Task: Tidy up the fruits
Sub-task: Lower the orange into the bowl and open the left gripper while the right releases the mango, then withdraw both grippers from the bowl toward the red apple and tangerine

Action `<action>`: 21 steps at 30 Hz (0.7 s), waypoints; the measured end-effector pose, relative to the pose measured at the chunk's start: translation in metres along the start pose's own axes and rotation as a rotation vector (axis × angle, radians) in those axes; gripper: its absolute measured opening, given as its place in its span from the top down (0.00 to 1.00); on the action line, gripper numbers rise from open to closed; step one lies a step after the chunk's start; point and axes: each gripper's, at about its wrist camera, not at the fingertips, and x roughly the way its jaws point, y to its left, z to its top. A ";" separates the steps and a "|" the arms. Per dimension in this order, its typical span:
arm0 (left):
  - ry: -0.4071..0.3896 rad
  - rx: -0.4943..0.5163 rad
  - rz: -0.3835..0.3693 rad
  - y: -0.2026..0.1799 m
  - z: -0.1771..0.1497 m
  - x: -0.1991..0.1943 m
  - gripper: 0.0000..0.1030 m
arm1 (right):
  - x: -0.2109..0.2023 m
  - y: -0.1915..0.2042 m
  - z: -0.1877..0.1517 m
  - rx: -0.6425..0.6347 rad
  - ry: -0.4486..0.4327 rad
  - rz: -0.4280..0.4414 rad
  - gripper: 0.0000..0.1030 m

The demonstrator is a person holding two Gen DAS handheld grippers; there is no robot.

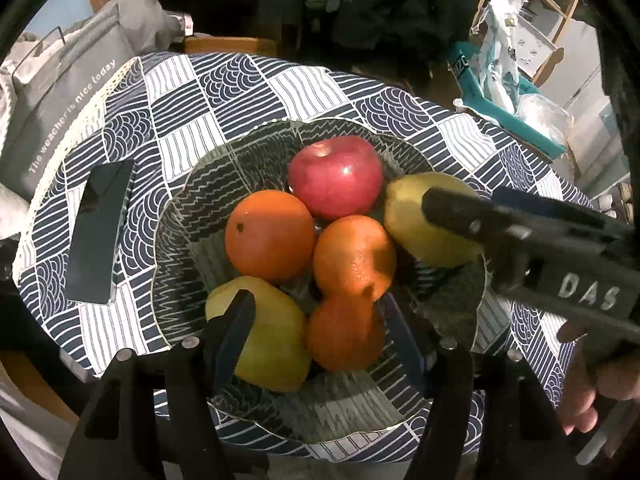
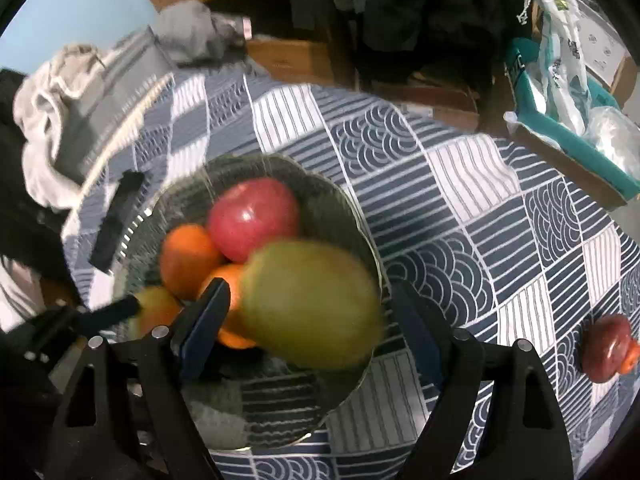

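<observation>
A glass bowl (image 1: 192, 208) on the patterned tablecloth holds a red apple (image 1: 335, 178), three oranges (image 1: 270, 236) and two yellow-green pears. My left gripper (image 1: 320, 328) is open over the bowl's near side, fingers astride the near pear (image 1: 276, 344) and an orange (image 1: 344, 336). My right gripper (image 2: 312, 320) is open around the right-hand pear (image 2: 312, 304), which looks blurred at the bowl's right rim (image 2: 356, 216); in the left wrist view that pear (image 1: 412, 216) lies beside the right gripper's finger. Another red apple (image 2: 608, 348) lies on the cloth at the right.
A black phone (image 1: 100, 236) lies left of the bowl. A grey bag (image 1: 68, 96) and clothes sit at the table's far left. A teal box (image 2: 576, 128) with plastic bags stands beyond the table's right edge. A hand (image 1: 592, 392) holds the right gripper.
</observation>
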 end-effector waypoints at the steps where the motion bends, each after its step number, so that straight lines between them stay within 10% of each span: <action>1: -0.003 0.003 0.000 -0.001 0.000 -0.002 0.33 | -0.003 0.000 0.001 0.001 -0.008 -0.003 0.19; 21: -0.116 0.070 -0.025 -0.036 0.007 -0.053 0.32 | -0.098 -0.017 -0.007 0.012 -0.187 -0.149 0.19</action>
